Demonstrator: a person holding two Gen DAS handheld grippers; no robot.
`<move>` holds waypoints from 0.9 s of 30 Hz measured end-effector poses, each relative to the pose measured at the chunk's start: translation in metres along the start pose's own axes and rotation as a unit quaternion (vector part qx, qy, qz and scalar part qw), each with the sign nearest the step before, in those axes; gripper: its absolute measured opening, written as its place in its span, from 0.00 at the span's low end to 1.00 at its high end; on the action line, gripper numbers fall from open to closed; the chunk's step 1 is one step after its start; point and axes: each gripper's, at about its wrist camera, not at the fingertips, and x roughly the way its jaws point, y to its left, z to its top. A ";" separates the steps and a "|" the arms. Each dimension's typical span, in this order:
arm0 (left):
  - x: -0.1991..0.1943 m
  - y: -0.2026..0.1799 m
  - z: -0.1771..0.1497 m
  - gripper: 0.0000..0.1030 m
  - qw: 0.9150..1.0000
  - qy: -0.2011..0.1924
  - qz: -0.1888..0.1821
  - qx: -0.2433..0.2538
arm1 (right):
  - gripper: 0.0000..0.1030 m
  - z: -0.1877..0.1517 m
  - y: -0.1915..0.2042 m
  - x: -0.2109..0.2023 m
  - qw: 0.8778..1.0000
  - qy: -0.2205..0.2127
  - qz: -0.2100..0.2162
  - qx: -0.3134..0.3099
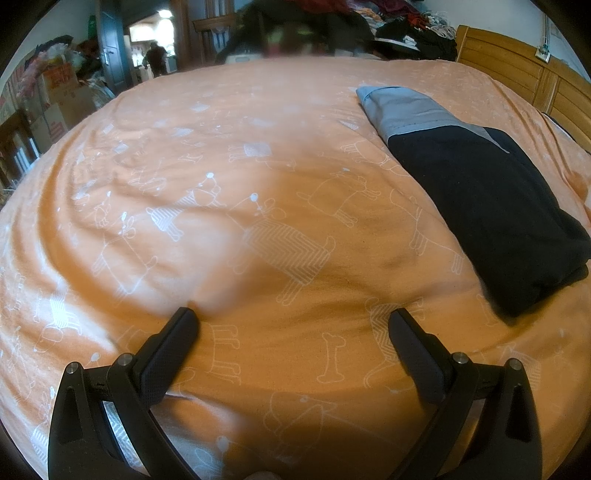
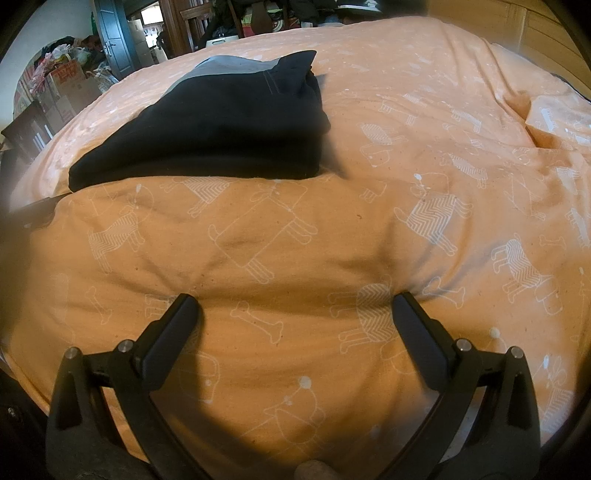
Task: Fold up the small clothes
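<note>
A folded dark navy garment (image 1: 484, 206) with a grey band at its far end lies flat on the orange bed cover (image 1: 221, 229), to the right in the left wrist view. The same garment (image 2: 221, 129) sits at the upper left in the right wrist view. My left gripper (image 1: 293, 321) hovers open just over the cover, left of the garment's near corner, holding nothing. Low over the cover (image 2: 424, 166), my right gripper (image 2: 295, 308) is open too, a short way in front of the garment's near edge.
A wooden headboard (image 1: 517, 62) stands at the far right. Piled clothes (image 1: 369, 26) lie beyond the bed's far edge. Cardboard boxes (image 1: 62, 96) and a dark door (image 1: 110, 48) are at the left. A raised fold in the cover (image 2: 535, 122) sits at right.
</note>
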 end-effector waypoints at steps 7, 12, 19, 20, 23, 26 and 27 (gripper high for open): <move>0.000 0.000 0.000 1.00 1.000 0.000 0.000 0.000 | 1.00 0.001 0.000 0.000 1.000 0.001 -0.002 -0.003; 0.000 0.000 0.001 1.00 1.000 0.008 0.001 0.002 | 1.00 0.004 0.001 0.001 1.000 0.005 -0.007 -0.003; 0.003 0.001 0.002 1.00 1.000 0.019 -0.002 0.004 | 1.00 0.012 0.005 0.003 1.000 0.019 -0.020 0.002; 0.002 0.000 0.002 1.00 1.000 0.020 -0.001 0.005 | 1.00 0.015 0.005 0.002 1.000 0.022 -0.022 0.000; -0.006 -0.003 0.006 1.00 1.000 0.013 0.010 0.012 | 1.00 0.027 0.010 -0.010 0.999 0.018 -0.027 -0.008; -0.029 -0.010 0.011 1.00 0.999 -0.010 0.028 0.023 | 1.00 0.050 0.024 -0.043 0.999 -0.024 -0.033 -0.027; -0.046 -0.013 0.016 1.00 0.999 -0.027 0.021 0.021 | 1.00 0.058 0.029 -0.055 0.998 -0.038 -0.036 -0.030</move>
